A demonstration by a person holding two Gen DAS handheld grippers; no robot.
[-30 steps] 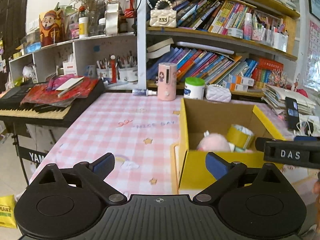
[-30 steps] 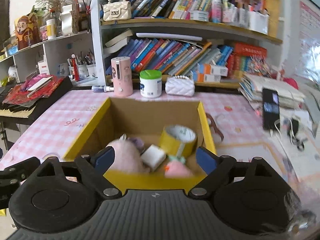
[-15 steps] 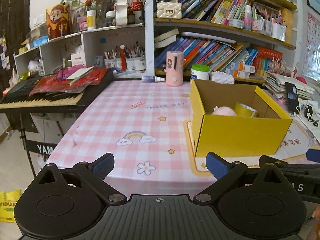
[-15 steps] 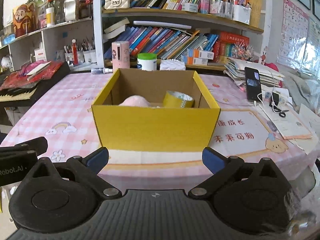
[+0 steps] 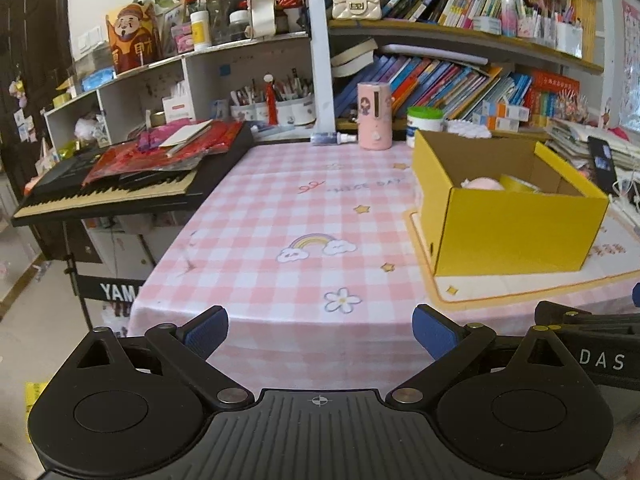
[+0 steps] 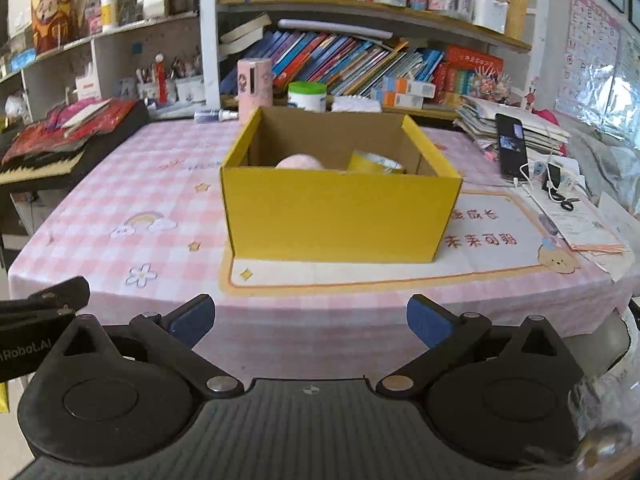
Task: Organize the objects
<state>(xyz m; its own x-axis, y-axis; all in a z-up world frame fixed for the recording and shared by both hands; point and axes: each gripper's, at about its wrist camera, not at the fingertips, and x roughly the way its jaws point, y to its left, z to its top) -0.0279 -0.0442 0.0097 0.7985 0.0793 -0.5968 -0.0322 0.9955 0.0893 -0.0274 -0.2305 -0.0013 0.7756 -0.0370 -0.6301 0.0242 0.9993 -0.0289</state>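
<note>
A yellow cardboard box (image 6: 340,216) (image 5: 516,232) stands open on the pink checked tablecloth (image 5: 288,216). Over its rim show a pink plush (image 6: 298,161) (image 5: 482,183) and a roll of yellow tape (image 6: 376,161) (image 5: 520,184); whatever else lies inside is hidden by the front wall. My right gripper (image 6: 310,322) hangs off the table's near edge, straight in front of the box, its jaws wide open with nothing between them. My left gripper (image 5: 320,328) is also open and empty, off the near edge to the left of the box.
A black keyboard (image 5: 120,188) with red papers juts out at the left. At the back stand a pink dispenser (image 5: 374,116), a green-lidded jar (image 5: 424,120) and crowded bookshelves (image 6: 360,60). A phone (image 6: 511,144), cables and papers lie right of the box.
Both grippers have pulled back from over the box to beyond the table's near edge and sunk a little. The right jaws have spread slightly wider. The box's contents are now mostly hidden.
</note>
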